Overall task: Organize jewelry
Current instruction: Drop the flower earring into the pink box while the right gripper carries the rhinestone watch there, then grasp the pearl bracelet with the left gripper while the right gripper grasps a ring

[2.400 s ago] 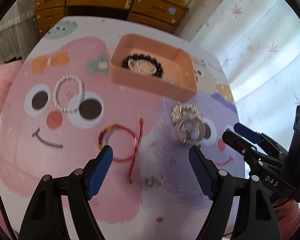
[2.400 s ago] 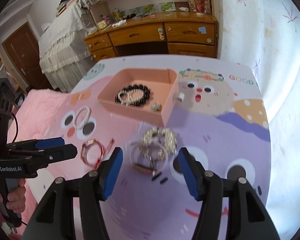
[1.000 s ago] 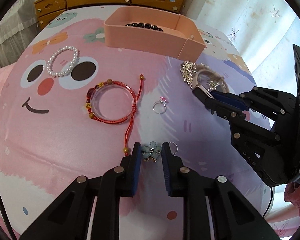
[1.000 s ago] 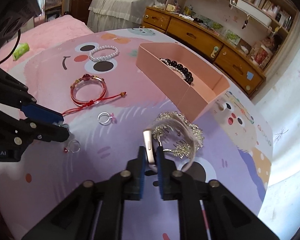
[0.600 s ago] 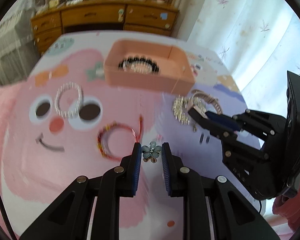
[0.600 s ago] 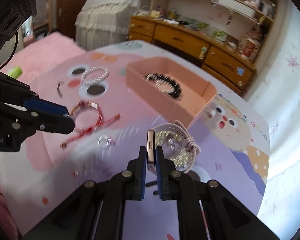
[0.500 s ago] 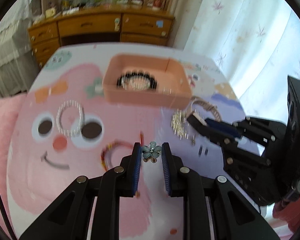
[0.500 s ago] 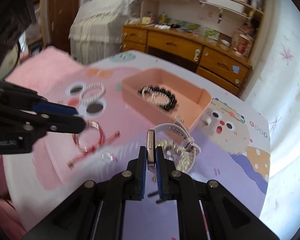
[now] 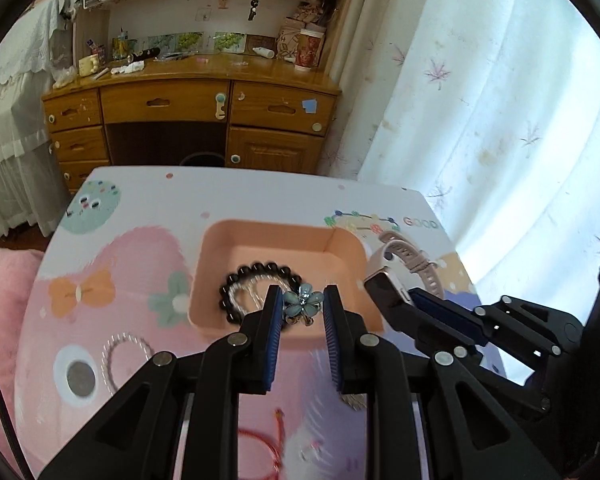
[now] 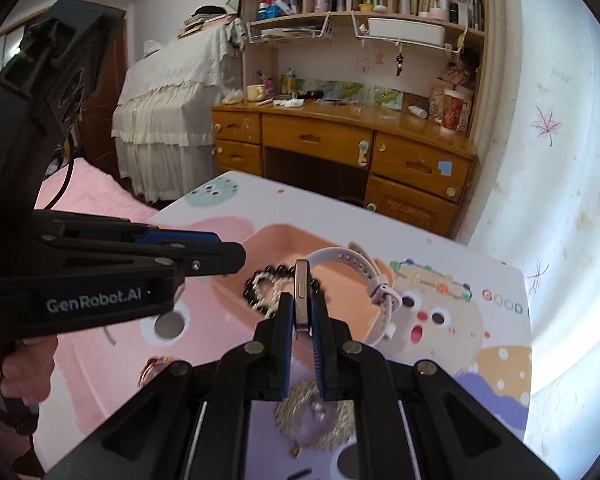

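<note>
Bedroom setting: a wooden dresser [image 9: 204, 120] with drawers stands against the far wall, a curtained window at 3 o'clock. In the foreground, a desk [image 9: 260, 196] covered with a cartoon-print mat carries the jewelry.

Left gripper [image 9: 300, 308]: fingers closed on a blue flower ornament [image 9: 303, 303], which is clear of the desk, in line with the near wall of the pink tray [image 9: 276, 236]. In the right wrist view this gripper [image 10: 236, 258] enters from 9 o'clock, with a hand [image 10: 24, 364] on its grip.

Right gripper [image 10: 300, 312]: fingers clamped on the case of a pink-strapped watch [image 10: 302, 292], case edge-on and upright, strap looping toward 2 o'clock. In the left wrist view the watch [image 9: 404, 260] sits just beside the tray's right wall, above the desk.

Tray contents: a black bead bracelet [image 9: 236, 280] with a pale beaded loop inside it.

On the desk: a pearl bracelet [image 9: 124, 352] at 8 o'clock, a red cord bracelet [image 9: 260, 440] at 6 o'clock, blurred, and a gold rhinestone piece [image 10: 316, 420] under the right fingers.
</note>
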A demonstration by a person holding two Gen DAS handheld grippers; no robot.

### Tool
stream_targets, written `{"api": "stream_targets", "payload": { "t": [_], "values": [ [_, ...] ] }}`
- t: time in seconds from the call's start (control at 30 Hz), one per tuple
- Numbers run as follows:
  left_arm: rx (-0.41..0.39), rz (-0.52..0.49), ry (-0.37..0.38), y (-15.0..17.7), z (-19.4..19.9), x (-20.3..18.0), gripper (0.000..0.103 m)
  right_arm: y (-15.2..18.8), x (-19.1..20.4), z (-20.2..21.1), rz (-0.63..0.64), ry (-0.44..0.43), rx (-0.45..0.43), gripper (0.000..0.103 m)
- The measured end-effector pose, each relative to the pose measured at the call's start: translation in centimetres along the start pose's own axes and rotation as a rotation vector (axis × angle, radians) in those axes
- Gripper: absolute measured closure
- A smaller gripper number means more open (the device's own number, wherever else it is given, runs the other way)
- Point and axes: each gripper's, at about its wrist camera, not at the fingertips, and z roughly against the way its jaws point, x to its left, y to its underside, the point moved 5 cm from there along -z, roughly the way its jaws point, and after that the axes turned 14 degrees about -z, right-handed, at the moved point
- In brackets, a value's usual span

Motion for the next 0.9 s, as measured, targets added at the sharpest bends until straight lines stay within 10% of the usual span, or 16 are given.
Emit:
{"api": "stream_targets", "payload": {
  "t": [0.27,0.37,0.47,0.9],
  "values": [
    [0.000,-0.018,-0.063,-1.8,-2.7,2.5,0.081,-0.8,-1.7,-2.7,-0.141,-0.029,-0.003,0.094],
    [0.030,-0.036,-0.107,-1.9,-3.4,3.6,0.036,-0.6,-1.9,-3.7,-0.181,-0.027,0.015,0.090],
    [0.020,-0.042,-0.103,-1.8,-3.1,4.2,0.033,-0.4,-1.9,-3.8,-0.190,-0.001,0.015,0.072],
    [0.061,-0.064,-0.088,0.6,-1.4,6.9,0.033,1.9,-0.6,-2.2,-0.232,0.063,0.069,0.060]
  ]
}}
